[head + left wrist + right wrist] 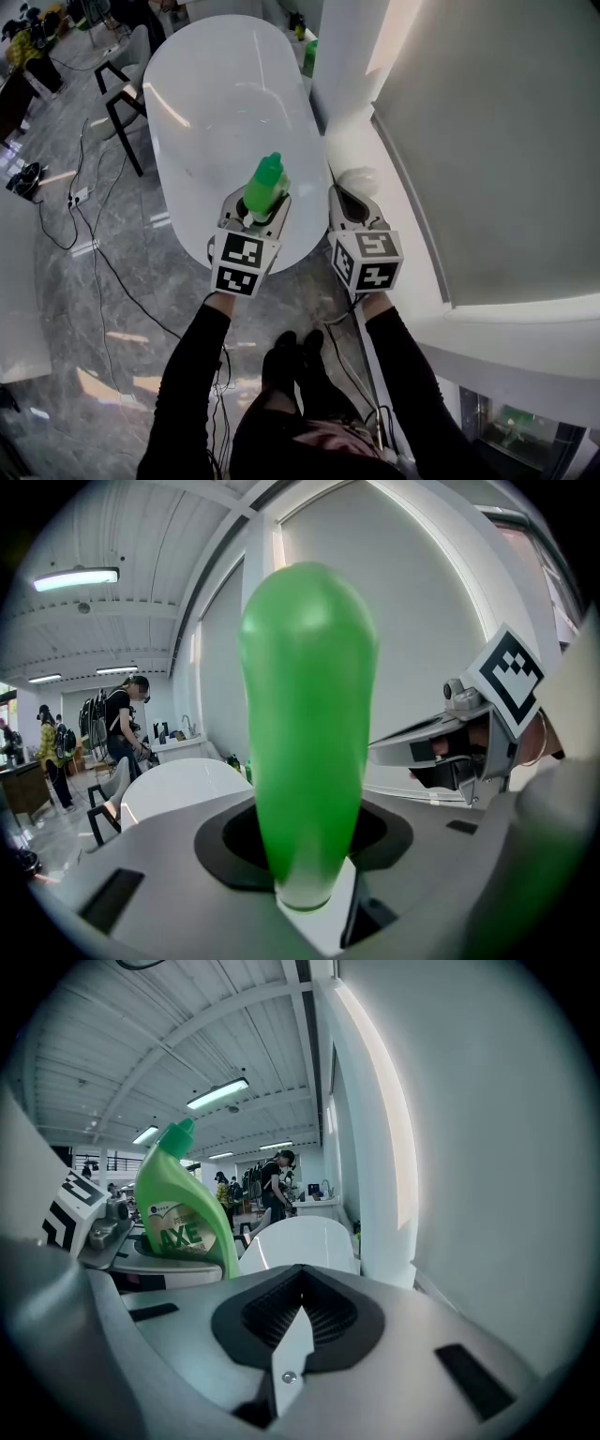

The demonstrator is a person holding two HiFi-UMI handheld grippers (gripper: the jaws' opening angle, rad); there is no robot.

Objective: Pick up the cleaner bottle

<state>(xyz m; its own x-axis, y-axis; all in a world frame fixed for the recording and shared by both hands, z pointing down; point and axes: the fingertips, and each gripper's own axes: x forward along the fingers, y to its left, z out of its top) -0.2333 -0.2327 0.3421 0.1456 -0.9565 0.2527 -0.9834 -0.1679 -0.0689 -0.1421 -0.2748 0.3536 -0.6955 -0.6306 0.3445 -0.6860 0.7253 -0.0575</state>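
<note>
Pinching the green bottle (266, 180) between its jaws, the left gripper (259, 210) stands wide, with each jaw against one side of the bottle's body. In the left gripper view the bottle (309, 733) fills the middle and its lower end sits in the dark hollow between the jaws. The bottle is over the near end of the white oval worktop (211, 94) and appears lifted off it, with the cap pointing away from the person. The right gripper (352, 199) is just beside it, to the right, near the white wall. Its jaws are pressed together and nothing is between them. From the right gripper view the bottle's label shows at the left.
</note>
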